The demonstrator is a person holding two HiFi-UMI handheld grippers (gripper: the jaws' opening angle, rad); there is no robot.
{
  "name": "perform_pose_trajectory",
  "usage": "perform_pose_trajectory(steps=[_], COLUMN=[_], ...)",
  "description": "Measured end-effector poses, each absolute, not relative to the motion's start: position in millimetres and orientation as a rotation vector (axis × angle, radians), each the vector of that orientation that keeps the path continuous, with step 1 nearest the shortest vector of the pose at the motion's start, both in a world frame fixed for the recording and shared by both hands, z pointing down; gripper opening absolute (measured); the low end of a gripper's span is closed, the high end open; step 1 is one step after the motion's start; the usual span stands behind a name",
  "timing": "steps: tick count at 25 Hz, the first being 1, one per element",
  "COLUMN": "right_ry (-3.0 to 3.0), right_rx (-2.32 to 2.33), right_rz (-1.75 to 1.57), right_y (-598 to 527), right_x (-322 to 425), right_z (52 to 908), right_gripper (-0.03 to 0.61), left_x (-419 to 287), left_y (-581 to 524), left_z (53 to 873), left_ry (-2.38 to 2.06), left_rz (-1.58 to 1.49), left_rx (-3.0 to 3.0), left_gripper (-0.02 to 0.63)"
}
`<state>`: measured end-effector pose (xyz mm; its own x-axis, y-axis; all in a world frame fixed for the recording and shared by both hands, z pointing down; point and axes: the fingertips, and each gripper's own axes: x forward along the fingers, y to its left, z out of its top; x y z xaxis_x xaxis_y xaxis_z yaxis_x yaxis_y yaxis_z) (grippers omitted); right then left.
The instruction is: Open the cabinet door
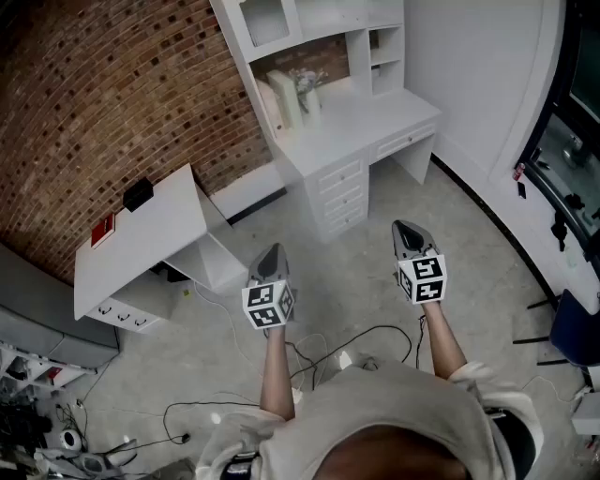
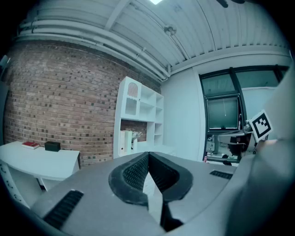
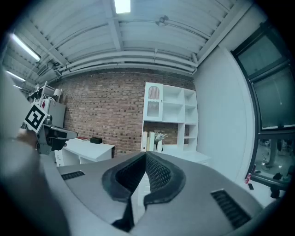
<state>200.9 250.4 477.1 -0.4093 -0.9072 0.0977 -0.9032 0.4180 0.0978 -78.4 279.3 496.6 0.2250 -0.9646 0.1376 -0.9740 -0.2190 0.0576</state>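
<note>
Brick fills the background of the head view, as a red-brown wall (image 1: 112, 103) against which a white cabinet unit (image 1: 330, 183) is set. The cabinet door (image 1: 265, 21) is found in the unit's upper left compartment and is closed. Pale books (image 1: 281, 101) and a small vase (image 1: 309, 94) are stood at the back left corner of its tabletop (image 1: 361, 117). A second white tabletop (image 1: 150, 239) is placed to the left, with a black box (image 1: 138, 194) and a red book (image 1: 102, 229) laid near its back edge. Both tongs are held side by side over the grey floor (image 1: 356, 272), well apart from the cabinet. The left tongs (image 1: 273, 251) and the right tongs (image 1: 405, 228) are pointed toward it.

In the left gripper view, the left tongs (image 2: 148, 154) are pressed together at the tips, and nothing is gripped between them. The cabinet door (image 2: 130, 107) is seen well beyond them, closed.

In the right gripper view, the right tongs (image 3: 145, 154) are likewise closed tip to tip, and nothing is held. The cabinet door (image 3: 153, 109) is seen above them, far off and closed, beside the unit's open shelves (image 3: 177, 110).
</note>
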Motion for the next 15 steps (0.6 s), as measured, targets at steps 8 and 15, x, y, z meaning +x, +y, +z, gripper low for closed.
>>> perform_pose_trajectory(steps=[8,15], right_ry=[-2.529,-2.559], right_rx=[1.606,1.576], right_rz=[-0.044,-0.057], right_y=[256.3,258.7], right_x=[212.1,228.4], right_z=[480.3,485.7], right_gripper=[0.012,0.014], left_x=[-65.4,-35.4], left_y=[284.7,289.4], left_z=[498.9,509.0], left_ry=[-1.88,-1.874], left_rz=[0.118,0.138], left_rx=[2.338,2.327], left_gripper=[0.026,0.026])
